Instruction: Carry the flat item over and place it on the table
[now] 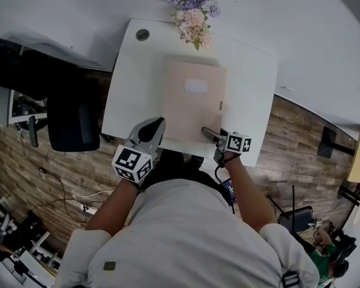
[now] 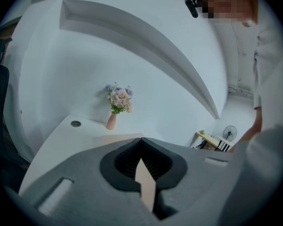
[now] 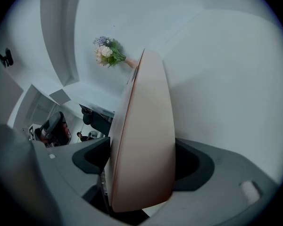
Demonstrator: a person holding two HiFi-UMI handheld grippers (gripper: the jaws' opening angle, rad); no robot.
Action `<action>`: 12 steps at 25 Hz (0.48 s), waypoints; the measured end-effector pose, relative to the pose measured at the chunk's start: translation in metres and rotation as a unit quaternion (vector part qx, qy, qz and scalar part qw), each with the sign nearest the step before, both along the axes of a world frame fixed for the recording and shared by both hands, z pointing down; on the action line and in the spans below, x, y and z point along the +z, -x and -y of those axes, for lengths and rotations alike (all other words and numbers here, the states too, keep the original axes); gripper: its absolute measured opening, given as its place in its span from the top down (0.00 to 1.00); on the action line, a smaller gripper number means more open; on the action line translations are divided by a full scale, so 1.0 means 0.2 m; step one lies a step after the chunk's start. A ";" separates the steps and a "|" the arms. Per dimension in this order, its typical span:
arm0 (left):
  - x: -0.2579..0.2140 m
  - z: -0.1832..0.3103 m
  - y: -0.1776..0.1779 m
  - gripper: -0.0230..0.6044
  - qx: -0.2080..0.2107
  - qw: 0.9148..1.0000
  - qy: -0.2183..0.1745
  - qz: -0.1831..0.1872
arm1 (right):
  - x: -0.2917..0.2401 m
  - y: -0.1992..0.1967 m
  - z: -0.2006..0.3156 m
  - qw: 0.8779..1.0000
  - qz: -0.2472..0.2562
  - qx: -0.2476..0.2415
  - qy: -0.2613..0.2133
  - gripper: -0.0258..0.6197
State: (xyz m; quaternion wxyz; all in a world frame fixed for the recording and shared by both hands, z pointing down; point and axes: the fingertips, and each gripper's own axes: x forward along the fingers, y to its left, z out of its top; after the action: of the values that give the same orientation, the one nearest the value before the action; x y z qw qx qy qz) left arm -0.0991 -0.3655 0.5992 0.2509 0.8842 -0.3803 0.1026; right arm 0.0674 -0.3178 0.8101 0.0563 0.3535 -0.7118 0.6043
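A flat pale-pink folder (image 1: 192, 110) with a white label lies on the white table (image 1: 252, 89). My left gripper (image 1: 153, 128) is at the folder's near left corner. In the left gripper view a thin pink edge of the folder (image 2: 144, 182) runs between the jaws of that gripper (image 2: 141, 140), which are closed on it. My right gripper (image 1: 209, 134) is at the folder's near right edge. In the right gripper view the folder (image 3: 141, 140) stands between the jaws of the right gripper (image 3: 142, 144), which stand wide open, with dark gaps on both sides.
A vase of flowers (image 1: 194, 14) stands at the table's far edge, just beyond the folder. A round cable hole (image 1: 143, 35) is at the far left corner. A black office chair (image 1: 72, 119) stands left of the table on the wooden floor (image 1: 300, 137).
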 end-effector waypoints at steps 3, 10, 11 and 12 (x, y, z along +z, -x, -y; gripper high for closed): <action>0.01 0.00 -0.01 0.96 0.002 1.000 0.002 0.001 | 0.01 -0.01 0.00 1.000 -0.007 0.000 0.001 0.31; 0.00 -0.01 -0.03 0.96 -0.002 1.000 0.001 0.002 | 0.03 -0.03 0.00 0.999 -0.042 0.000 -0.004 0.29; 0.00 -0.02 -0.03 0.96 -0.002 1.000 0.000 0.002 | 0.03 -0.04 0.00 0.999 -0.050 0.000 -0.003 0.29; 0.00 -0.02 -0.03 0.96 -0.003 1.000 0.000 0.002 | 0.03 -0.05 0.00 0.998 -0.057 0.000 -0.003 0.29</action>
State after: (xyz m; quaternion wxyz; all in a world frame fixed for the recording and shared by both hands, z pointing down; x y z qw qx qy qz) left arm -0.0932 -0.3616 0.5985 0.2509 0.8827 -0.3836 0.1038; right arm 0.0772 -0.3176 0.8170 0.0959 0.3880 -0.7090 0.5810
